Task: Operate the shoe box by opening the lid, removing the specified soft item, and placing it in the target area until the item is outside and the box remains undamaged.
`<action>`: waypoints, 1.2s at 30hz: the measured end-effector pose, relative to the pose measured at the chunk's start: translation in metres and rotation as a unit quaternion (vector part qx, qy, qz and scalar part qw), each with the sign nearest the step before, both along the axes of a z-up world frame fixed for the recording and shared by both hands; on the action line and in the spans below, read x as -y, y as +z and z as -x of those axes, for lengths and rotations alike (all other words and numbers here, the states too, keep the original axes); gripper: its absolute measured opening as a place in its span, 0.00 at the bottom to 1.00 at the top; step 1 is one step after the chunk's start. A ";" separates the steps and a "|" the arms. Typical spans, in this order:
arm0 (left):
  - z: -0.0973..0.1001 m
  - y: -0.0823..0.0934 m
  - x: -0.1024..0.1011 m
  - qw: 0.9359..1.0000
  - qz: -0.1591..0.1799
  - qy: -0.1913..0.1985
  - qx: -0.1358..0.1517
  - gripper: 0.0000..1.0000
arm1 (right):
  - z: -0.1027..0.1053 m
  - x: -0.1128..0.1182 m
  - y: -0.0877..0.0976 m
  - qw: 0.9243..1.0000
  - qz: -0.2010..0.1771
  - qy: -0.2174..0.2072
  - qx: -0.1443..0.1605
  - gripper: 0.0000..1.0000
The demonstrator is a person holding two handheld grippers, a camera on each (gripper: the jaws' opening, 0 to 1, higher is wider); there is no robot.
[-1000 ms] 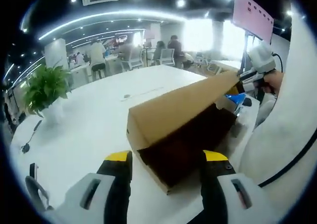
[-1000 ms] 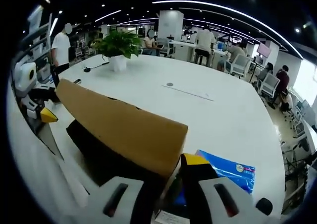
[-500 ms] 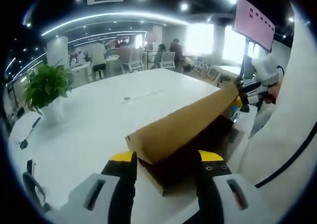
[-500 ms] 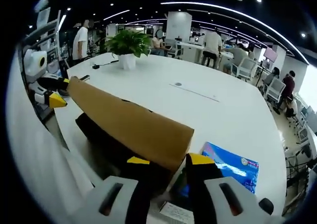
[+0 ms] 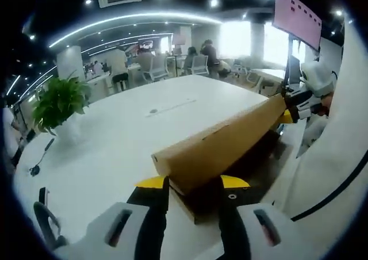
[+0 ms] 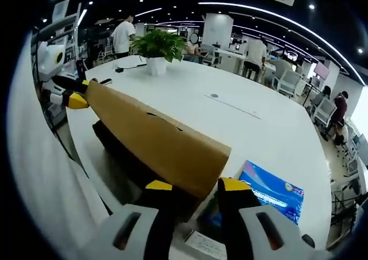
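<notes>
Shoe box (image 5: 230, 174) sits at the near edge of the white surface (image 5: 115, 139), its brown lid (image 5: 221, 145) raised and tilted above the dark base. Left gripper (image 5: 192, 184) has its jaws clamped on one lid corner; right gripper (image 6: 192, 186) has its jaws clamped on the opposite corner. In each view the other gripper shows at the lid's far end. Blue packet (image 6: 270, 188) lies on the surface just beside the box. Potted plant (image 6: 160, 47) stands well apart.
</notes>
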State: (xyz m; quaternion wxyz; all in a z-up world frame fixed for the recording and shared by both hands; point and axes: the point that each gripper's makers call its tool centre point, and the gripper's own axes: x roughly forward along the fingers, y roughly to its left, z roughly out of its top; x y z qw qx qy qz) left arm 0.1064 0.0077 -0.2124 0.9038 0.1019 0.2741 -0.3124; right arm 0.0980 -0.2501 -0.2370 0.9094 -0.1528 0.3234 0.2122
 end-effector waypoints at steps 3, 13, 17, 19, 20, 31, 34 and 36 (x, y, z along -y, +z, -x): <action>0.001 -0.002 0.001 1.000 0.000 0.001 -0.006 0.40 | 0.001 -0.004 -0.004 1.000 0.008 0.011 -0.004 0.29; 0.006 -0.013 0.003 1.000 -0.011 -0.006 -0.016 0.44 | 0.000 -0.007 -0.010 0.999 0.015 0.022 -0.028 0.36; 0.001 -0.013 0.001 1.000 -0.006 0.002 -0.018 0.43 | 0.000 -0.011 -0.012 0.999 0.020 0.027 -0.034 0.36; -0.001 -0.015 0.000 1.000 -0.005 0.007 -0.021 0.44 | 0.001 -0.013 -0.013 0.999 0.022 0.029 -0.037 0.36; -0.001 -0.015 -0.001 1.000 -0.004 0.008 -0.021 0.44 | 0.002 -0.014 -0.014 0.998 0.024 0.030 -0.039 0.36; -0.001 -0.027 -0.004 0.999 0.002 0.013 -0.032 0.44 | 0.007 -0.020 -0.026 0.997 0.033 0.022 -0.062 0.41; -0.001 -0.026 -0.004 0.999 0.007 0.012 -0.034 0.44 | 0.007 -0.019 -0.026 0.997 0.026 0.002 -0.076 0.41; -0.002 -0.027 -0.004 0.999 0.006 0.008 -0.032 0.44 | 0.007 -0.019 -0.026 0.997 0.029 0.003 -0.075 0.41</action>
